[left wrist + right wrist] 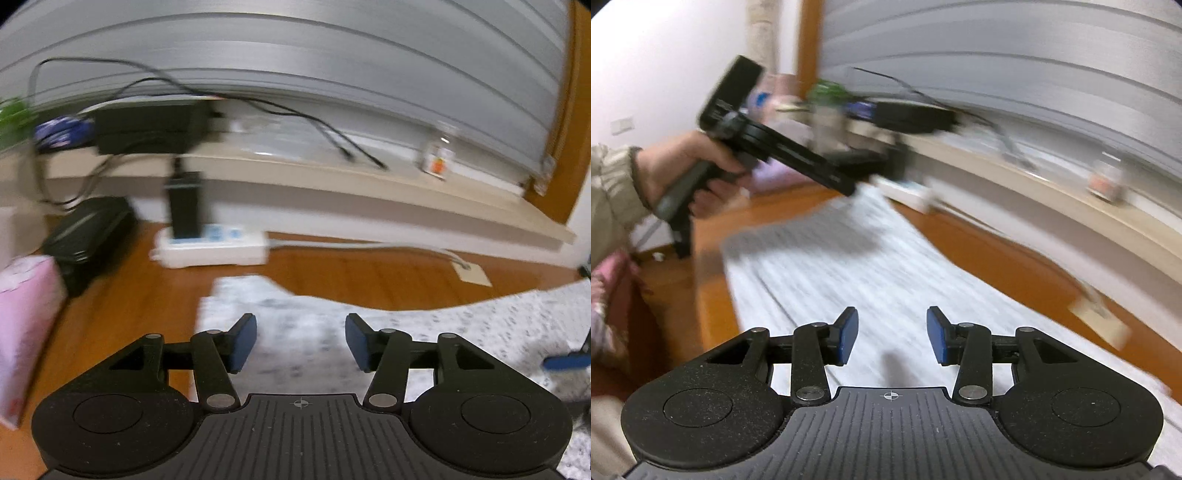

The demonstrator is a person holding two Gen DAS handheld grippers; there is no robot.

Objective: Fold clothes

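Both claws, left (301,343) & right (892,336), released w/ nothing between, above pale garment (849,266); bare wood floor (369,273) past its edge.

No legible text, label, brand or number is found; the small jar's (436,158) label on the far ledge is too blurred to read.

- The left wrist view looks forward and downward along its own tongs (301,343), close above the pale patterned cloth (295,325) on the wooden floor (369,273), facing the low ledge (332,177) under the grey blinds (295,55).
- The right wrist view sits over the same cloth (849,266), angled leftward, catching the left hand (690,166).
- Both views share cloth, floor, ledge and blinds.
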